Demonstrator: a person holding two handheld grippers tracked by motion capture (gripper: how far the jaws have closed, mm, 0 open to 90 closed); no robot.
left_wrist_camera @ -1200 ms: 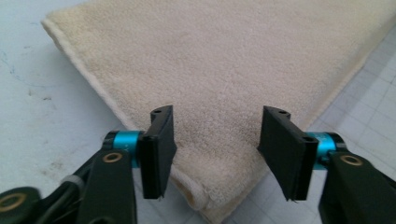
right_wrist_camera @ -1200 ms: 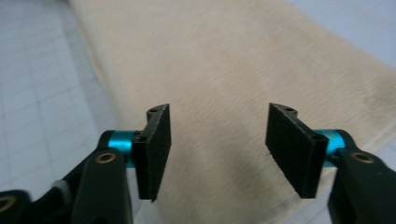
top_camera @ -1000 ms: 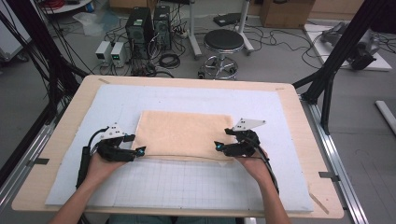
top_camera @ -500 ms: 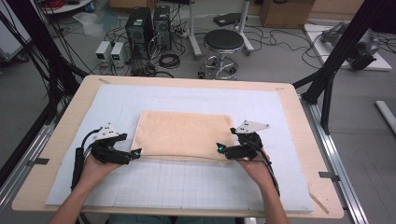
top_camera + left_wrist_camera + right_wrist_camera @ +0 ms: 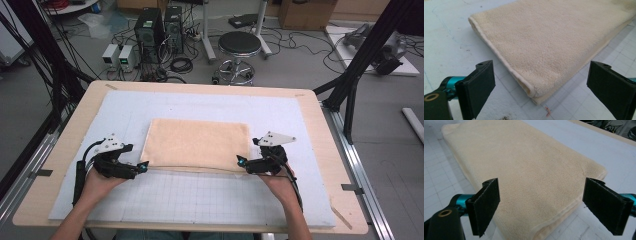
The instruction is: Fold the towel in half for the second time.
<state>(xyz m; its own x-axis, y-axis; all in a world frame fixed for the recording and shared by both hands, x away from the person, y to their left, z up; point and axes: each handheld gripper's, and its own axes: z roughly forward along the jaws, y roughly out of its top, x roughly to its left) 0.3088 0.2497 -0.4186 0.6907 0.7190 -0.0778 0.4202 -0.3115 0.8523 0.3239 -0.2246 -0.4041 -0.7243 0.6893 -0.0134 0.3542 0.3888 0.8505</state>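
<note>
the left tongs [image 5: 144, 166] sit at the near left corner of the folded beige towel [image 5: 197, 145], jaws having just spread wide, nothing pinched (the corner lies just ahead of them, untouched). the towel rests flat on the white gridded mat [image 5: 200, 200] in the middle of the table [image 5: 320, 130]. at its near right corner the right tongs [image 5: 240, 162] have likewise just opened, gaping over the towel's edge without pressing it.
</note>
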